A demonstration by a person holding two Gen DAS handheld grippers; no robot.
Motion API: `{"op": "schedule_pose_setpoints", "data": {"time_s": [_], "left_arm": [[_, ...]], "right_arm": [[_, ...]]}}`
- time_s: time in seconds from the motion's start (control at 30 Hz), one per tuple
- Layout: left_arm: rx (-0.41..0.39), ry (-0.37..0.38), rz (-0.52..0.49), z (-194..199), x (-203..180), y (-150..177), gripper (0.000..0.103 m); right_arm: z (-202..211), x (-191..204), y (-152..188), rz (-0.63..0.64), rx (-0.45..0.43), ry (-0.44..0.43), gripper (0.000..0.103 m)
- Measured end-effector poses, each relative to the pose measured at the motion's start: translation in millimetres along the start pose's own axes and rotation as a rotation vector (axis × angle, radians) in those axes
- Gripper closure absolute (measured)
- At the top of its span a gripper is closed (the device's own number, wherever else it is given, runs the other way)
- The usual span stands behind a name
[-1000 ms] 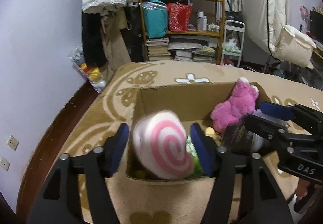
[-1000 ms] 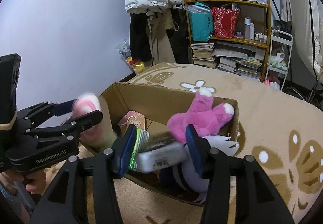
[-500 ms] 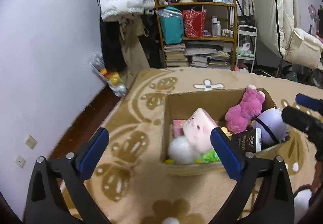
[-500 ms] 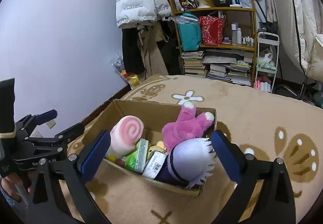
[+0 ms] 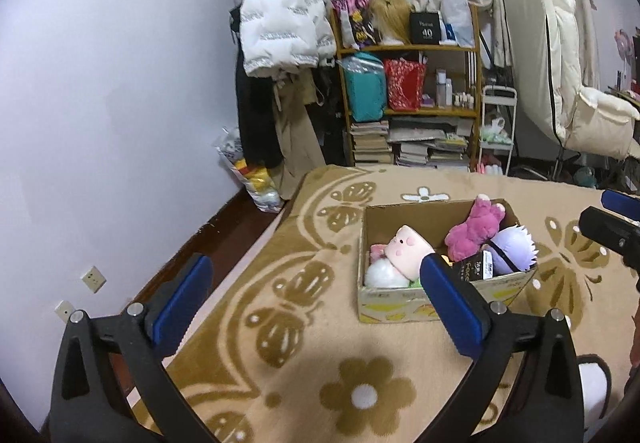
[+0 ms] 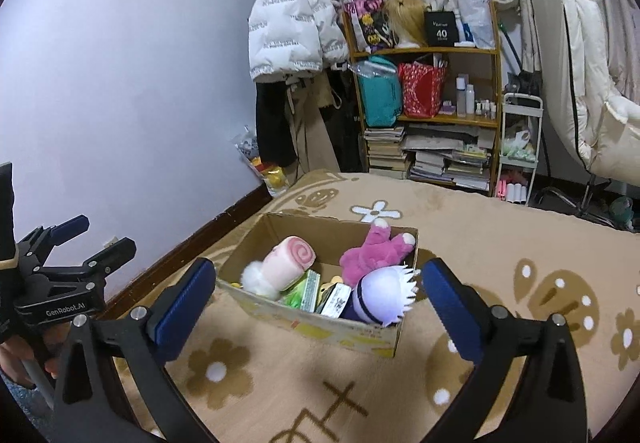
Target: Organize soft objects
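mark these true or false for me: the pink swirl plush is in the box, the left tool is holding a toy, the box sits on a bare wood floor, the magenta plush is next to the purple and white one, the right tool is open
1. The pink swirl plush lies inside the cardboard box. True.
2. The left tool holds a toy. False: it is open and has nothing in it.
3. The box sits on bare wood floor. False: it rests on the tan patterned blanket.
4. The magenta plush lies beside the purple and white plush. True.
5. The right tool is open. True, and nothing is between its fingers.
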State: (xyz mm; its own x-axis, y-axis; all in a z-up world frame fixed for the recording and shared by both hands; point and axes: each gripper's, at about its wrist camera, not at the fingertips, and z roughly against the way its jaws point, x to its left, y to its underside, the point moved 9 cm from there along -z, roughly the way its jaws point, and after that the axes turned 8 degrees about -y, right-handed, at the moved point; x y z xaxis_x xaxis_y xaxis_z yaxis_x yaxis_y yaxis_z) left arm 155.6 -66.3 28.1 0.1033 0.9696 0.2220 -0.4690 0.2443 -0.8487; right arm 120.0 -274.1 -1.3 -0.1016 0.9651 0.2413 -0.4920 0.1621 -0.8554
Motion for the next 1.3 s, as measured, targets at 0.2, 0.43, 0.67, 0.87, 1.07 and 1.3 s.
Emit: {"op": "schedule_pose_setpoints", "data": {"time_s": [0.2, 0.43, 0.67, 0.87, 1.07, 1.3], "left_arm": [[-0.012, -0.009, 0.019, 30.9, 19.9, 11.3, 0.0], [-0.021, -0.018, 0.023, 58.7, 27.4, 33.5, 0.0], [-0.012, -0.044, 0.028, 64.6, 29.8, 55.8, 0.0], [-0.032, -0.08, 0.042, 58.4, 31.7, 73.2, 0.0], [-0.034, -0.063, 0.023, 50.4, 25.0, 84.1, 0.0], [-0.023, -0.051, -0.001, 37.4, 16.1, 93.4, 0.0]], "right_arm": [[38.1, 13.2, 8.4, 0.003, -0.026, 0.01, 0.0], [62.4, 19.6, 26.1, 0.001, -0.028, 0.027, 0.0], [69.1, 14.2, 49.6, -0.023, -0.016, 0.042, 0.0], [68.3, 7.9, 64.0, -0.029, -0.035, 0.045, 0.0], [53.4, -7.2, 81.9, -0.017, 0.014, 0.102, 0.0], [40.9, -12.3, 94.1, -0.022, 0.052, 0.106, 0.0]]}}
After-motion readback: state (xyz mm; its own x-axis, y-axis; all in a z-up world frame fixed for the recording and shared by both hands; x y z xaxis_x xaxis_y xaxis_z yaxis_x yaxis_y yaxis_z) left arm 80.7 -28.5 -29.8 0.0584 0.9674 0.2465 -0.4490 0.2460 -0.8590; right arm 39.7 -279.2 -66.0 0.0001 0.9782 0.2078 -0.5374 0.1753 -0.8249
